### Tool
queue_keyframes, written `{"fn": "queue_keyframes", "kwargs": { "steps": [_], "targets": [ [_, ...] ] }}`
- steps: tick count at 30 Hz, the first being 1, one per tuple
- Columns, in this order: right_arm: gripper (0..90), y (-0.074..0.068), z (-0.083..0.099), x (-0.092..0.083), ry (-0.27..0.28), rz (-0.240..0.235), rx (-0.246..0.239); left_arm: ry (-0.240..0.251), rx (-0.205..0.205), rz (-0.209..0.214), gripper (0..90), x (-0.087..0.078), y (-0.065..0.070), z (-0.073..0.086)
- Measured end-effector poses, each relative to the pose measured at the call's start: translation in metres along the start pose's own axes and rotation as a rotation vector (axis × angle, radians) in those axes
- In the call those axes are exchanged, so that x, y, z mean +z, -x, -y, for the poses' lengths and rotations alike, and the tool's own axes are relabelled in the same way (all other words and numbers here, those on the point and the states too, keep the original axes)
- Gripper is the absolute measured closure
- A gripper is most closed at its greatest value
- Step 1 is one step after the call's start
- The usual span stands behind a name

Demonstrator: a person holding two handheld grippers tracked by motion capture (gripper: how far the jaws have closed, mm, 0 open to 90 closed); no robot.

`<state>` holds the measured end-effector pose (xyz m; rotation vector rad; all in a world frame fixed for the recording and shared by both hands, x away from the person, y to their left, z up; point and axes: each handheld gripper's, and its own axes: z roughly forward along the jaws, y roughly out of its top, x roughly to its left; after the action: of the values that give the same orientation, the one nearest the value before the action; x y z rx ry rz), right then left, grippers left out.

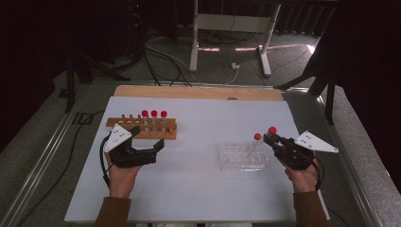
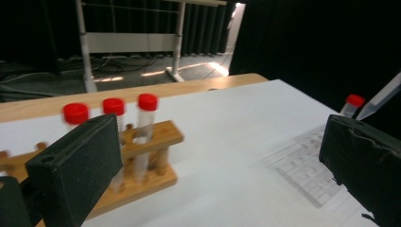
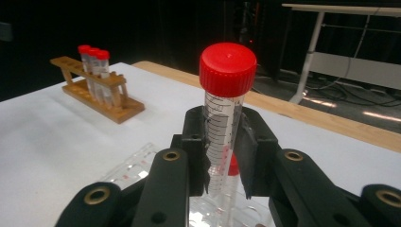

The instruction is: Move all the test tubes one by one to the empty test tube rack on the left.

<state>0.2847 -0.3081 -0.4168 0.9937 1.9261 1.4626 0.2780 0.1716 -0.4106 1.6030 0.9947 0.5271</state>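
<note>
A tube (image 3: pixel 222 137) is held upright between the jaws of the right gripper (image 1: pixel 270 138), above the near right corner of the well plate (image 1: pixel 239 158). Just left of that gripper, a second tube (image 1: pixel 256 140) is stood in the plate. The rack (image 1: pixel 142 128), well apart to the left, is placed just beyond the left gripper (image 1: pixel 150 137), with three tubes (image 1: pixel 154 119) set in its right half. Everything is borne by the table (image 1: pixel 198 189).

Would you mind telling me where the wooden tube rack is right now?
In the high view the wooden tube rack sits on the left half of the white table, just beyond the open left claw, with three red-capped tubes upright in it.
</note>
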Motion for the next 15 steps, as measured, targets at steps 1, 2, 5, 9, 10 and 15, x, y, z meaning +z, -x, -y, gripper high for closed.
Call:
{"fn": "queue_keyframes", "kwargs": {
  "steps": [1,2,5,9,10,15],
  "targets": [
    [74.3,-0.001,0.000,0.000,-0.002,-0.004,-0.001,0.000,0.001,0.009,0.8,0.001,0.002,-0.001],
    [74.3,-0.002,-0.001,0.000,-0.002,-0.009,-0.001,-0.003,0.006,0.016,0.8,0.003,0.003,-0.002],
    [74.2,-0.005,-0.002,0.001,0.001,-0.031,0.002,-0.006,0.013,0.032,0.8,0.008,0.009,-0.003],
    [74.2,-0.010,-0.004,0.003,0.003,-0.060,0.004,-0.022,0.032,0.059,0.8,0.017,0.018,-0.004],
    [74.2,-0.011,-0.004,0.003,-0.001,-0.065,0.001,-0.022,0.034,0.064,0.8,0.019,0.020,-0.004],
    [74.2,-0.019,-0.004,0.008,-0.013,-0.093,-0.007,-0.031,0.051,0.099,1.1,0.029,0.032,-0.008]
  ]
}}
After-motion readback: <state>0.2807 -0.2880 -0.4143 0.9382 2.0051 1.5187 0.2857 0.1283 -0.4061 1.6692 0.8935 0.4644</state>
